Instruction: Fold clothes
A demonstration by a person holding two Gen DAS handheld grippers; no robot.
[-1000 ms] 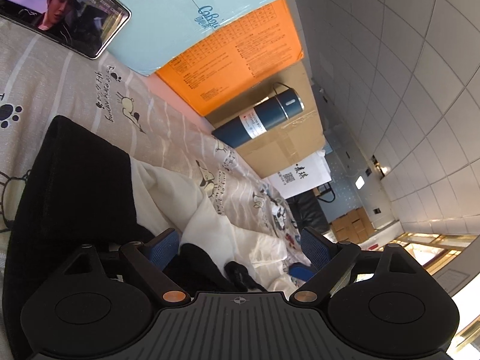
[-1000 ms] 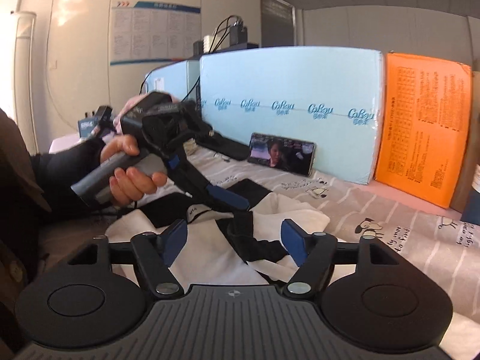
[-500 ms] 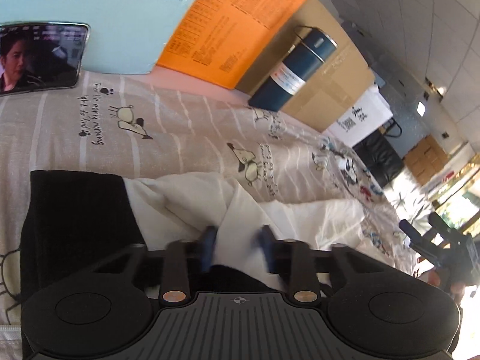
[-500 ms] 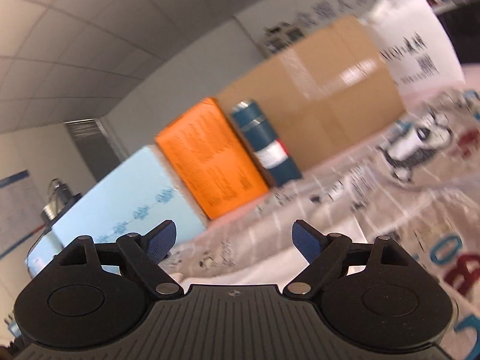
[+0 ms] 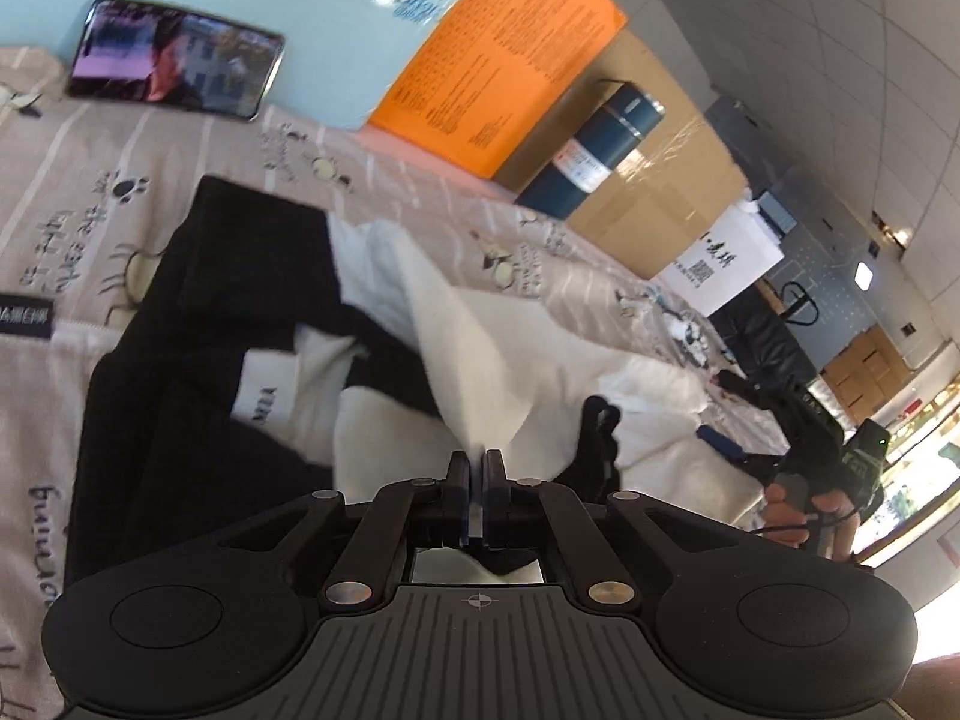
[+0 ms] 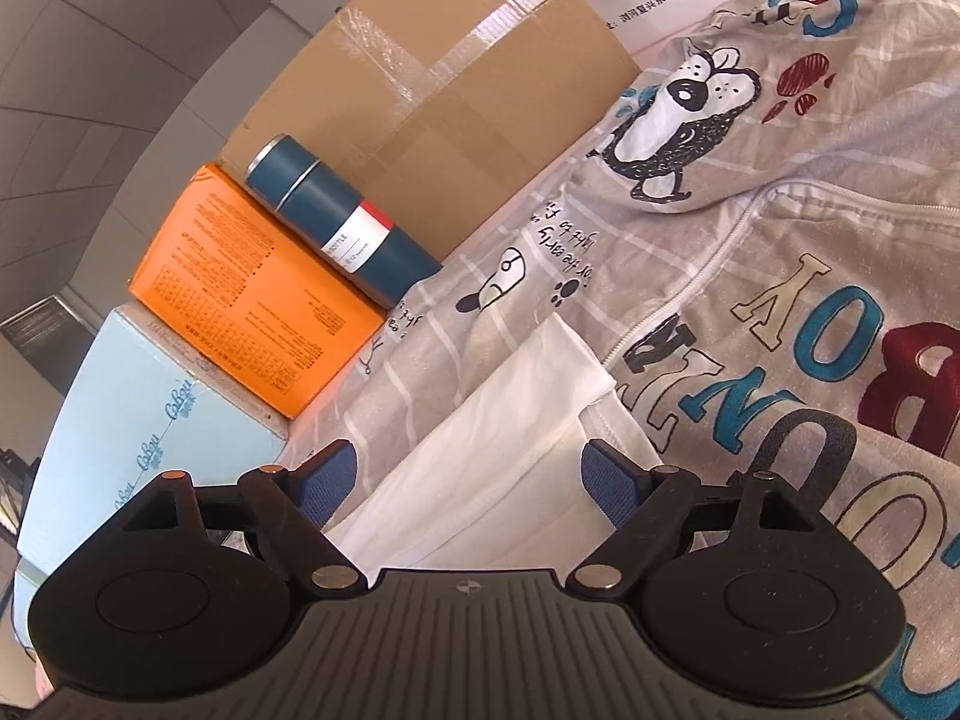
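Left tongs (image 5: 478,468) pinch the white shirt (image 5: 480,354) mid-frame to lift a fold, while right tongs (image 6: 465,483) hang open over its sleeve (image 6: 540,384).

place: office or storeroom serving as a makeshift work area | ceiling: grid of tiles (image 5: 840,30) running overhead | goods: taped cardboard box (image 6: 432,90), orange carton (image 6: 240,294) and pale-blue foam board (image 5: 288,18) standing along the back | counter: cartoon-print sheet (image 5: 90,180) covering it | background: more stacked boxes (image 5: 864,366) sitting by a bright window
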